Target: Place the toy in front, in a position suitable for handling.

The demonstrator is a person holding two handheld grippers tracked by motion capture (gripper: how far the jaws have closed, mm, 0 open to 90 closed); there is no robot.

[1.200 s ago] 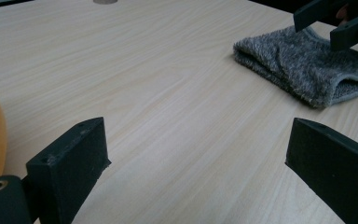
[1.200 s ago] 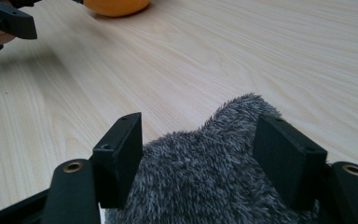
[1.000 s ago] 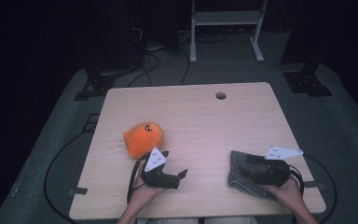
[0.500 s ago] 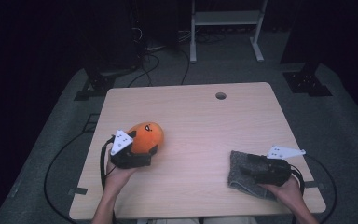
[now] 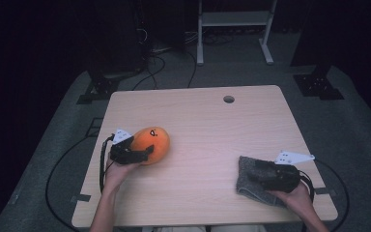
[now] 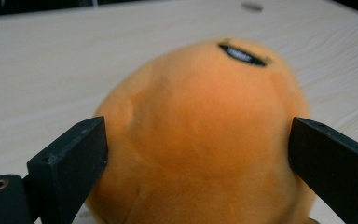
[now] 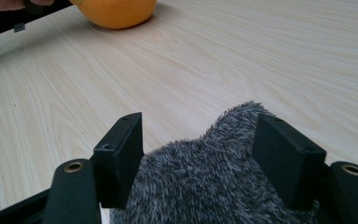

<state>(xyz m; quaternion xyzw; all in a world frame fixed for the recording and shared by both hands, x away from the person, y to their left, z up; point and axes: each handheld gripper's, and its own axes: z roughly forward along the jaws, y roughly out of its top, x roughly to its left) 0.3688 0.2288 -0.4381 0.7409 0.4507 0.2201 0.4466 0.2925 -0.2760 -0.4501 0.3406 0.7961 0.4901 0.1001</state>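
One rectangular light wooden desk (image 5: 207, 125), with one round cable hole (image 5: 228, 99) near the far edge. Grey carpet floor around it, and a white metal frame (image 5: 232, 19) stands behind.

Two forearms come in from the bottom edge in the high view. The left forearm runs up the desk's left side, hand (image 5: 117, 170) curled under the left tongs (image 5: 147, 153), which point right across the desk at the toy. The right forearm enters at the bottom right corner, hand (image 5: 294, 195) low on the desk, right tongs (image 5: 251, 173) pointing left and lying flat over the cloth.

One round orange plush toy (image 5: 150, 144) with a small dark stitched mark on top, sitting on the desk's left half, about mid-depth. Left tongs open wide, one jaw on each side of the toy; in the left gripper view the left jaw looks to be against the plush and the right jaw at its edge, but contact there is hard to tell. Not squeezed in.

One dark grey fuzzy cloth (image 5: 251, 183), lying flat near the front right edge of the desk, well apart from the toy. Right tongs open, jaws astride the cloth's raised edge, fuzz between them and not pinched.

Two tongs, each with one grey three-cornered plate on top and one black cable trailing off.
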